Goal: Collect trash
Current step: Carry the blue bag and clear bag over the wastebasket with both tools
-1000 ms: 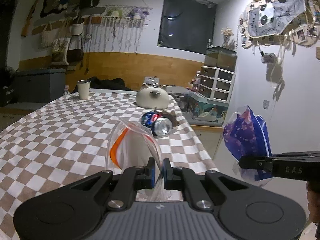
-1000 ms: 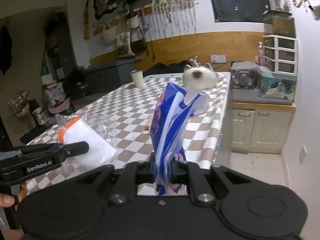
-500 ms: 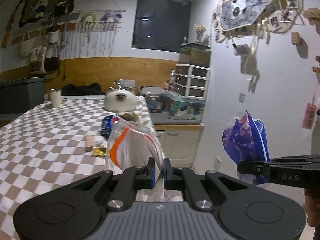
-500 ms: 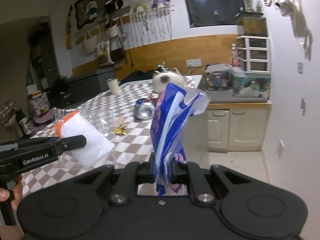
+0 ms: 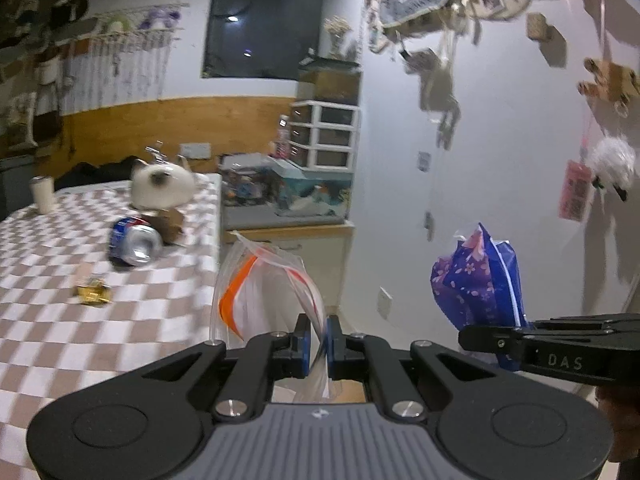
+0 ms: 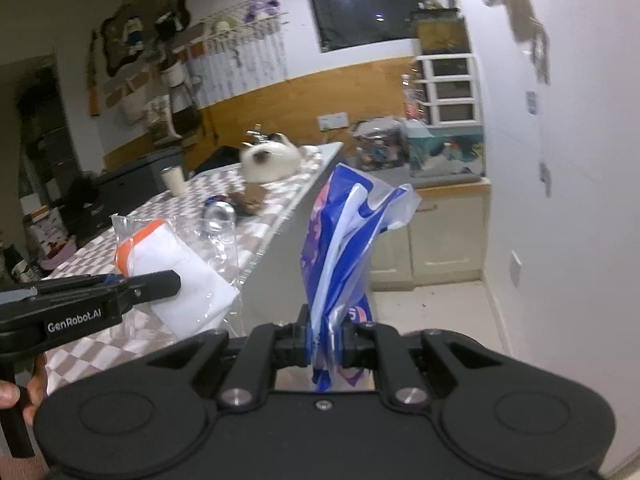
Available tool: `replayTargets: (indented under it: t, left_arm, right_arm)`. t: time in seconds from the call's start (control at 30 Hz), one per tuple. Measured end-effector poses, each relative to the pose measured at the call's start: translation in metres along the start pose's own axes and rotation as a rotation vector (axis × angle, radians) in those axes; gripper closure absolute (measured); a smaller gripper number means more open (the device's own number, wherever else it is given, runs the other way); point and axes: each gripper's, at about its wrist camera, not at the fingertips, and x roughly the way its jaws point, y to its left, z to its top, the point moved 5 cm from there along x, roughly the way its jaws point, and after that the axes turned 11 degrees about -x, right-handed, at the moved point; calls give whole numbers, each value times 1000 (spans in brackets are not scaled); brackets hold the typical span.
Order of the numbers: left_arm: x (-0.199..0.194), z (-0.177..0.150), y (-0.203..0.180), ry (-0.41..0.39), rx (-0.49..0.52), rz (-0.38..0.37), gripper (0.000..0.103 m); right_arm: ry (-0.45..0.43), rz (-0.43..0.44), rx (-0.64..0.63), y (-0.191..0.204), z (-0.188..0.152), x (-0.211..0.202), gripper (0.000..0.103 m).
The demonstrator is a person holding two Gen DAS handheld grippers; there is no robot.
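My left gripper (image 5: pixel 316 346) is shut on a clear zip bag (image 5: pixel 260 292) with an orange strip, held up off the right edge of the checkered table (image 5: pixel 80 320). My right gripper (image 6: pixel 326 346) is shut on a blue and purple flowered wrapper (image 6: pixel 340 248), which stands up from its pads. Each view shows the other gripper from the side: the right gripper (image 5: pixel 496 334) with the wrapper (image 5: pixel 476 280), the left gripper (image 6: pixel 160 280) with the clear bag (image 6: pixel 176 276). On the table lie a crushed blue can (image 5: pixel 134 240) and a small gold wrapper (image 5: pixel 94 292).
A cat-shaped white pot (image 5: pixel 162 184), a brown scrap (image 5: pixel 170 224) and a paper cup (image 5: pixel 42 194) stand on the table. A low cream cabinet (image 5: pixel 296 240) with clutter and white drawers (image 5: pixel 324 136) lines the back wall. Bare floor (image 6: pixel 436 308) lies right of the table.
Both grippers have swung right, past the table's right edge, each keeping its bag. The table and can now sit further left in both views; the wall and cabinet fill more of them.
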Motion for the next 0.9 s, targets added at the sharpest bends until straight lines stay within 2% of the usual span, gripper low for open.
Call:
replayTargets:
  t: [0.2, 0.4, 0.7, 0.9]
  left_arm:
    - [34, -20, -34, 71, 18, -37, 96]
    - [79, -43, -58, 161, 17, -51, 96]
    - [152, -71, -68, 281, -16, -49, 96]
    - [198, -88, -55, 339, -45, -24, 96]
  right_arm:
    - [44, -43, 45, -42, -24, 2, 92]
    - [126, -75, 93, -83, -55, 20, 92]
    - [269, -106, 145, -127, -93, 67, 92]
    - [350, -93, 165, -139, -107, 109, 92]
